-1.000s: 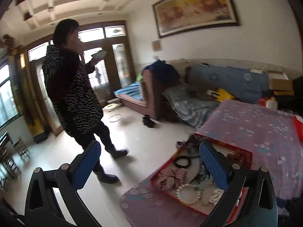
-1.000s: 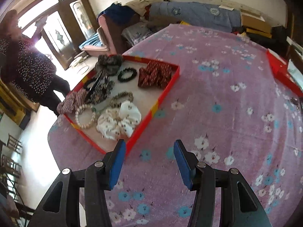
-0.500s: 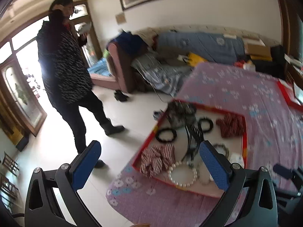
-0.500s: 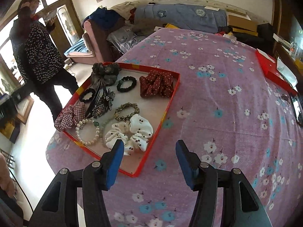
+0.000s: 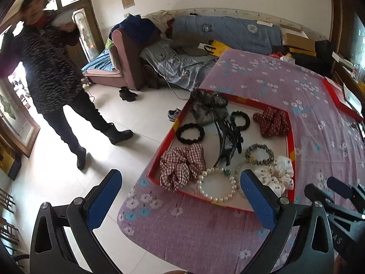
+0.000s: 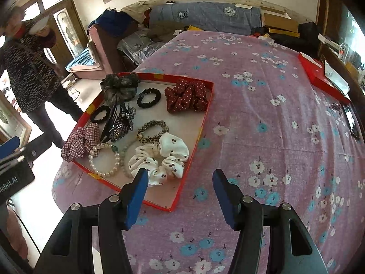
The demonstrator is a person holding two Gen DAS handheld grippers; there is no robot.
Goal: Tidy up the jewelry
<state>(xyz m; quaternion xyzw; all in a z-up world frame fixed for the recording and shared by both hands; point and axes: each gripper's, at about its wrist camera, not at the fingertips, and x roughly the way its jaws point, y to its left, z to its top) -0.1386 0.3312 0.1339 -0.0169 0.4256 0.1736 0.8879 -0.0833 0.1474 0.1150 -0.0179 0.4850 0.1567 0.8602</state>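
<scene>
A red-rimmed tray point(image 5: 291, 146) point(image 6: 206, 114) lies on the table's left part. It holds a pearl bracelet point(image 5: 216, 183) point(image 6: 105, 159), a white scrunchie point(image 6: 159, 157) point(image 5: 277, 175), a plaid scrunchie point(image 5: 181, 166) point(image 6: 81, 140), a red dotted scrunchie point(image 6: 186, 96) point(image 5: 271, 121), black hair ties point(image 6: 148, 97), a leopard tie point(image 6: 152, 131) and dark hair clips point(image 5: 228, 137) point(image 6: 121, 123). My left gripper point(image 5: 182, 196) is open and empty, above the tray's near left corner. My right gripper point(image 6: 180, 194) is open and empty, above the tray's near right corner.
The table has a purple flowered cloth point(image 6: 273, 118). A red box point(image 6: 324, 77) sits at its far right edge. A person point(image 5: 50, 75) stands on the floor to the left. A sofa point(image 5: 205, 43) with clutter is behind the table.
Both grippers have tilted down and moved in toward the tray, which now fills more of each view. The person on the left has shifted. Both grippers stay open.
</scene>
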